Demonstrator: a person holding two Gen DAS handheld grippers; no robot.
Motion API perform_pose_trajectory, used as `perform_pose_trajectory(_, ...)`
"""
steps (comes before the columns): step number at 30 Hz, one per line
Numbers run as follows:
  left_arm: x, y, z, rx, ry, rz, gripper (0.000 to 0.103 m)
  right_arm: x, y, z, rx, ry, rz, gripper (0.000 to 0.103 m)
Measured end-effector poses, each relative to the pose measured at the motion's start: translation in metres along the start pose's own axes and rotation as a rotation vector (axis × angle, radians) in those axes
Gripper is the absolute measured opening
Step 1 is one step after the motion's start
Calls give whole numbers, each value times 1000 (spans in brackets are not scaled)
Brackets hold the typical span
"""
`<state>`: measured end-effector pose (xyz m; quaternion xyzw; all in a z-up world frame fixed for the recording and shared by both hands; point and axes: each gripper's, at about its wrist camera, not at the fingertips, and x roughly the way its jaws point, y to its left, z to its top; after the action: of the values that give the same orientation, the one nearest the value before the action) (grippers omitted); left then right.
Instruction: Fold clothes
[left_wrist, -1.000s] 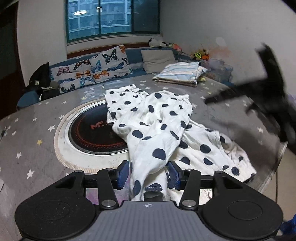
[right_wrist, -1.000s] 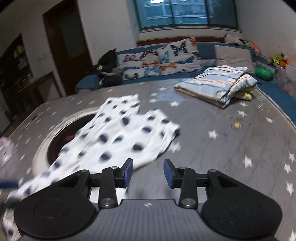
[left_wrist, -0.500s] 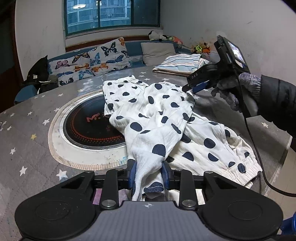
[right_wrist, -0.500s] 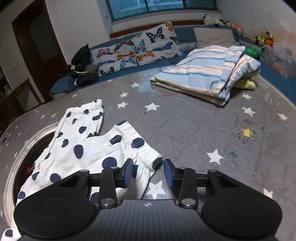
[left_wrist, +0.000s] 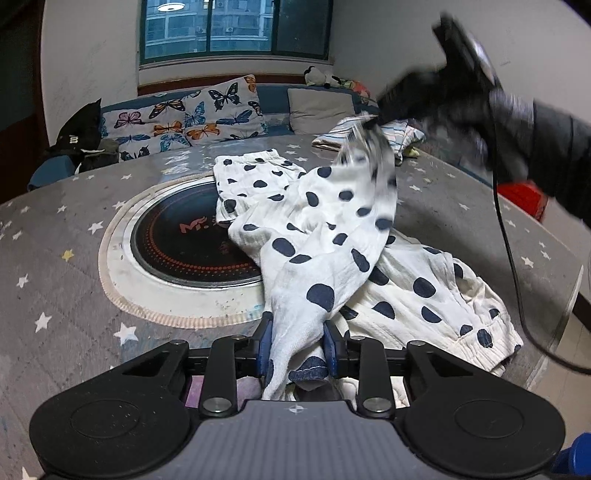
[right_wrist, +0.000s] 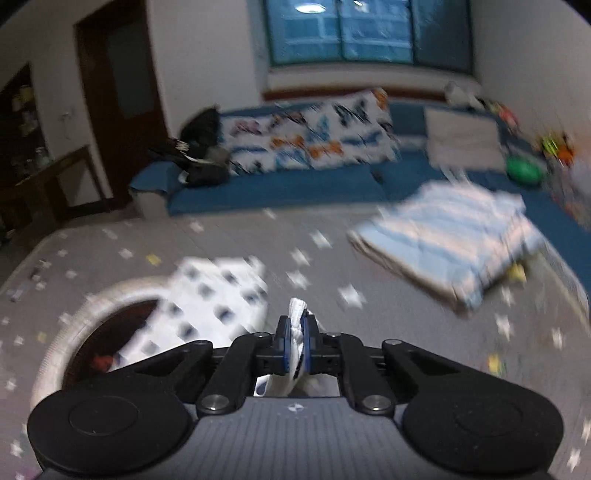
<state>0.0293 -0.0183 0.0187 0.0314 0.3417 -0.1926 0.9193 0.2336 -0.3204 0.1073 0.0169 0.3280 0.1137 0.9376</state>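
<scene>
A round table (left_wrist: 62, 295) with a grey, star-printed cover carries a recessed circular black hob (left_wrist: 192, 243) at its centre. White polka-dot trousers (left_wrist: 417, 295) of crinkled cotton lie across the hob's right rim and the near right of the table. Folded striped bedding (right_wrist: 454, 240) rests at the far right. The left gripper (left_wrist: 297, 341) clamps a bunched trouser end between its blue pads. The right gripper (right_wrist: 295, 341) has just been closing and pinches a thin white hem. Only the left wrist view shows the gloved hand (left_wrist: 491, 110) lifting that fabric; only the right wrist view shows the brown door (right_wrist: 122, 96).
</scene>
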Motion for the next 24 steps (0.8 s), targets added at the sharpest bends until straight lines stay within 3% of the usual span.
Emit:
perform_pose_trajectory(6, -5, 17, -9, -70, -4, -5, 23, -12, 73, 57, -135, -85, 79, 6)
perform_pose_trajectory(12, -18, 37, -20, -155, -12, 4, 16, 18, 156, 93, -211, -96, 166, 6)
perform_pose_trajectory(18, -29, 58, -34, -250, 5, 35, 16, 54, 234, 102, -259, -69, 257, 6)
perform_pose_trajectory(24, -37, 68, -43, -303, 17, 59, 16, 73, 276, 94, -251, -40, 341, 18)
